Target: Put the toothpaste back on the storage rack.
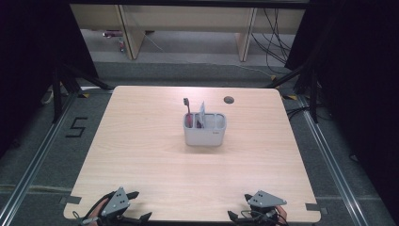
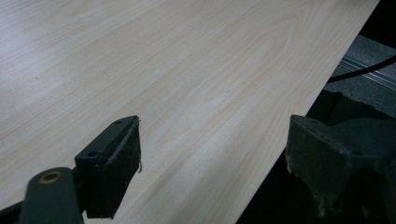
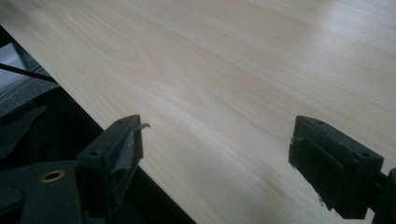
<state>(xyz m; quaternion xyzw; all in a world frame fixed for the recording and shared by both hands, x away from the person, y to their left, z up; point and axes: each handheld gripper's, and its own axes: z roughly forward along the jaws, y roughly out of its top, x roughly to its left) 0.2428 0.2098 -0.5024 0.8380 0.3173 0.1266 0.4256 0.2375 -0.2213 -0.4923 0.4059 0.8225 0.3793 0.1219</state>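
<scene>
A pale grey holder [image 1: 204, 132] with several compartments stands upright near the middle of the wooden table [image 1: 141, 146]. A dark red toothbrush [image 1: 187, 109] sticks up from its left compartment, and a white-and-blue tube [image 1: 202, 112] leans beside it. My left gripper [image 1: 140, 205] rests at the table's near left edge, open, with nothing between its jaws [image 2: 215, 158]. At the near right edge my right gripper [image 1: 240, 206] is also open and empty [image 3: 219, 156]. Both are far from the holder.
A dark round cable hole [image 1: 229, 99] sits in the tabletop behind the holder. Black curtains flank the table. A "5" mark [image 1: 76, 127] is on the floor at left, with metal rails [image 1: 329, 155] and cables at right. Bare wood [image 2: 187, 70] lies ahead of both grippers.
</scene>
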